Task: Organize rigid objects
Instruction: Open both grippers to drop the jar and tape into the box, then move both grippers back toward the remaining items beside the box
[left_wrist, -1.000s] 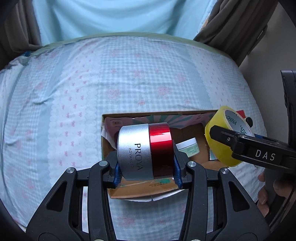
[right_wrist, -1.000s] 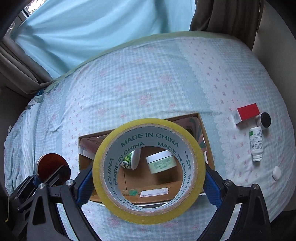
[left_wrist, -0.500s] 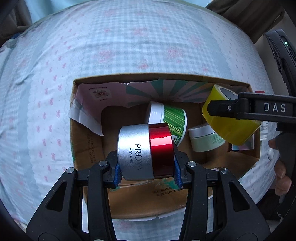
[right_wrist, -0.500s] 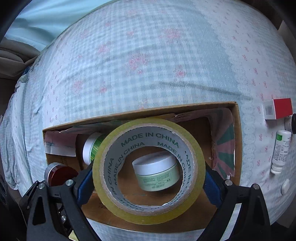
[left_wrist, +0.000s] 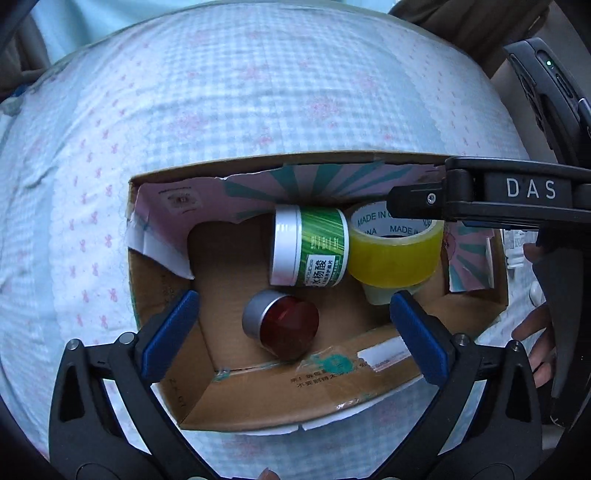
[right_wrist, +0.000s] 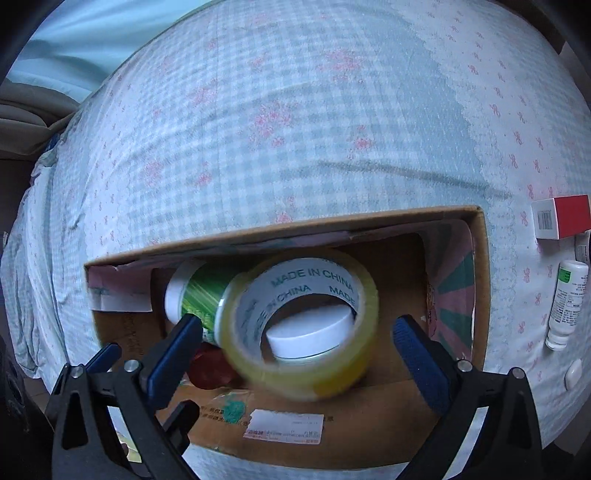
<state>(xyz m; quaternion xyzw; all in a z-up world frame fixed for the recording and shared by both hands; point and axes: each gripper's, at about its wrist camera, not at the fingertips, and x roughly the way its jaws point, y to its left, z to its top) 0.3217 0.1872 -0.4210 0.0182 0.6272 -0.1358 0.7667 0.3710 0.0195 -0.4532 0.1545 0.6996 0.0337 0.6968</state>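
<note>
An open cardboard box (left_wrist: 280, 402) (right_wrist: 480, 236) sits on the bed. Inside it lie a silver jar with a red lid (left_wrist: 282, 326), a green jar with a white lid (left_wrist: 314, 251) (right_wrist: 201, 288), and a yellow tape roll (left_wrist: 395, 254) (right_wrist: 299, 328). The tape roll rests over a white-lidded jar (right_wrist: 310, 332) and looks blurred. My left gripper (left_wrist: 293, 325) is open above the red-lidded jar. My right gripper (right_wrist: 295, 343) is open with the tape roll loose between its fingers.
On the checked bedspread to the right of the box lie a red and white carton (right_wrist: 561, 221), a white bottle with a green label (right_wrist: 567, 302) and a small white object (right_wrist: 573, 374). Curtains hang beyond the bed.
Both grippers have opened. The red-lidded jar has dropped from my left gripper into the box. The tape roll has left my right gripper and fallen onto the white-lidded jar.
</note>
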